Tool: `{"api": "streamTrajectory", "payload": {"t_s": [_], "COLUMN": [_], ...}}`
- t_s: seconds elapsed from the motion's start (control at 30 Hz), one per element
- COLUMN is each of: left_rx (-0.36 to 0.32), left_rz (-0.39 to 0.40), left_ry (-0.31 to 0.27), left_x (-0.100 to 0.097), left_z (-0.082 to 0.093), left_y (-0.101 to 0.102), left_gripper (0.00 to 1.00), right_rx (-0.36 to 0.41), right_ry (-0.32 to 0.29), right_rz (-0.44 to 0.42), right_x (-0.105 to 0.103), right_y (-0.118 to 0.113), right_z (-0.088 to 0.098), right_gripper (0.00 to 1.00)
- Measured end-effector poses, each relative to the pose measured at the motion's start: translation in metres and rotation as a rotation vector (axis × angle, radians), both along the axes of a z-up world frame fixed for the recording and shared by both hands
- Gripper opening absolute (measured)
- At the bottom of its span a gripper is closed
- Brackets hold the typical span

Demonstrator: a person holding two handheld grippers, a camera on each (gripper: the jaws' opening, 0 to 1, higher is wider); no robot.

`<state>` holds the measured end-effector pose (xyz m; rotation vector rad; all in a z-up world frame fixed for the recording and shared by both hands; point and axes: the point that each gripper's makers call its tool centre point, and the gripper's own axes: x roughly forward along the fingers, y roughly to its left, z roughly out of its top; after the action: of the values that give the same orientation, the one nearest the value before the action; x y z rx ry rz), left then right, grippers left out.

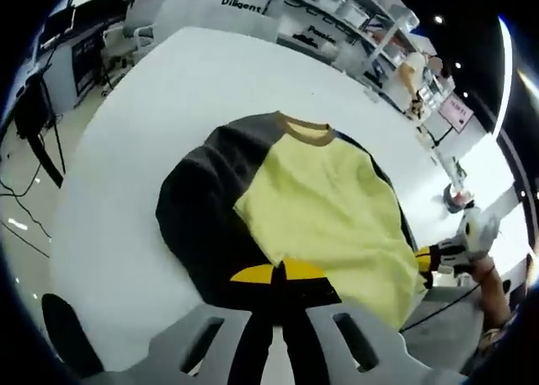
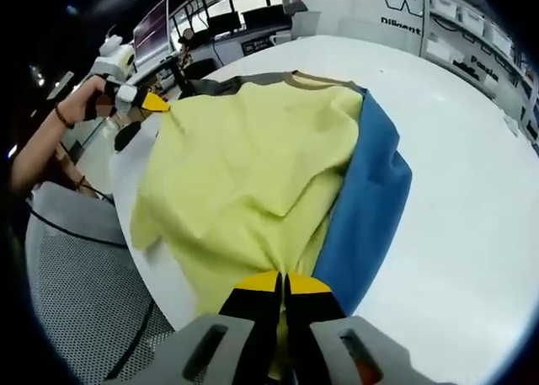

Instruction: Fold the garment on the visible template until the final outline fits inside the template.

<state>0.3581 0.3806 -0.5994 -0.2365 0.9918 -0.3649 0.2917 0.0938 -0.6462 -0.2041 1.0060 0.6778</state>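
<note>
A yellow garment (image 1: 324, 208) with a brown collar (image 1: 305, 131) and a dark grey sleeve (image 1: 198, 208) lies spread on the white table (image 1: 168, 90). My left gripper (image 1: 278, 274) is shut on the garment's near edge, where yellow meets grey. At the opposite edge, a hand holds my right gripper (image 1: 440, 257). In the right gripper view the yellow garment (image 2: 244, 157) has a blue sleeve (image 2: 370, 200), and my right gripper (image 2: 282, 282) is shut on a bunched fold of the yellow fabric. My left gripper (image 2: 139, 98) touches the far edge there. I cannot make out a template.
The table's edge (image 2: 126, 208) runs close to the garment, with a mesh chair (image 2: 84, 292) below it. Bare tabletop (image 2: 472, 149) stretches beyond the blue sleeve. Desks and chairs (image 1: 118, 31) and shelves (image 1: 354, 18) stand behind the table.
</note>
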Motion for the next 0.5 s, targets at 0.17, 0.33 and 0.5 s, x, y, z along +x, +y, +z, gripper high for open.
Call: {"api": "streamTrajectory", "payload": {"t_s": [0.17, 0.33, 0.5], "left_rx": [0.076, 0.094, 0.156], "left_rz": [-0.070, -0.091, -0.087], "left_ry": [-0.009, -0.023, -0.039], "left_x": [-0.013, -0.009, 0.011], "left_z": [0.023, 0.045, 0.047], "left_y": [-0.014, -0.021, -0.007], "left_gripper": [0.00, 0.00, 0.00], "right_rx": [0.031, 0.083, 0.136], "right_ry": [0.006, 0.006, 0.013], "right_rz": [0.003, 0.042, 0.113], "right_x": [-0.003, -0.009, -0.013], "right_y": [0.005, 0.020, 0.047], "right_z": [0.011, 0.030, 0.037], "right_gripper": [0.00, 0.00, 0.00]}}
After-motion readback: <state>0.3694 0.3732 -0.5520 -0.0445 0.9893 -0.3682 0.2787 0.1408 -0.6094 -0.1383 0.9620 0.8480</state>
